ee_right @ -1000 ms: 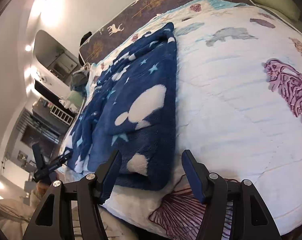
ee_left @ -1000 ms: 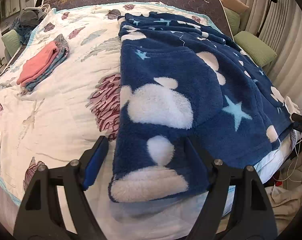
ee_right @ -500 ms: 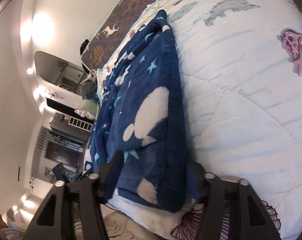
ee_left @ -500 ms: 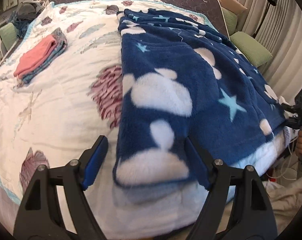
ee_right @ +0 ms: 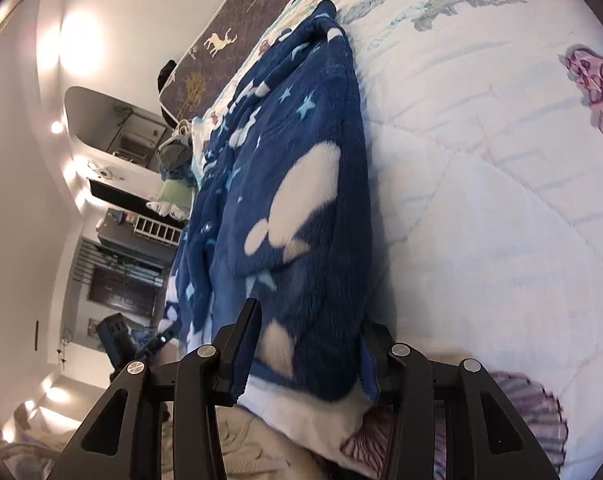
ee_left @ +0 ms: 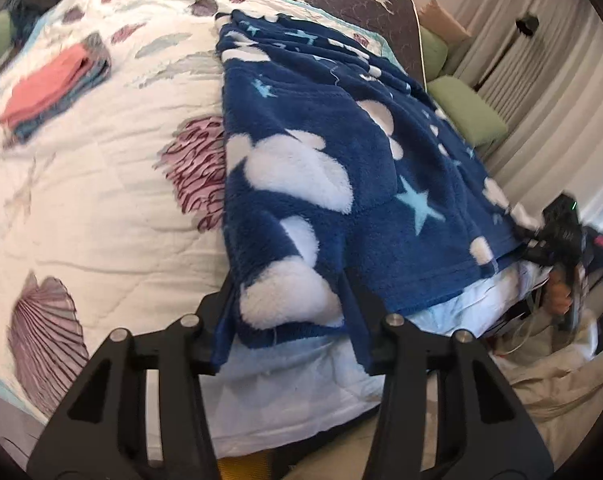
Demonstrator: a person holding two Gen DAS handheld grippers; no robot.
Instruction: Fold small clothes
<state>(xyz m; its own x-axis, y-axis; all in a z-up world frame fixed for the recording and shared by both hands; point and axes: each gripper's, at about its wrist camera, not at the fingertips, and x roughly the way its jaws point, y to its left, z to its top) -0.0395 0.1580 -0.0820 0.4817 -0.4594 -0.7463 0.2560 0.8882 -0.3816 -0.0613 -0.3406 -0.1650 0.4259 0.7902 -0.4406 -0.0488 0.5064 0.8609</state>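
Currently, a navy fleece garment with white clouds and pale stars is spread along one side of the bed, its near hem at the mattress edge. One hem corner is pinched by the left tool, whose jaws have just been closing onto the fabric. The opposite corner is gripped by the right tool, its jaws likewise just closed further on the fleece. A stack of folded clothes is seen lying well apart on the quilt.

a home bedroom: a quilted bed, curtains and folded clothes.
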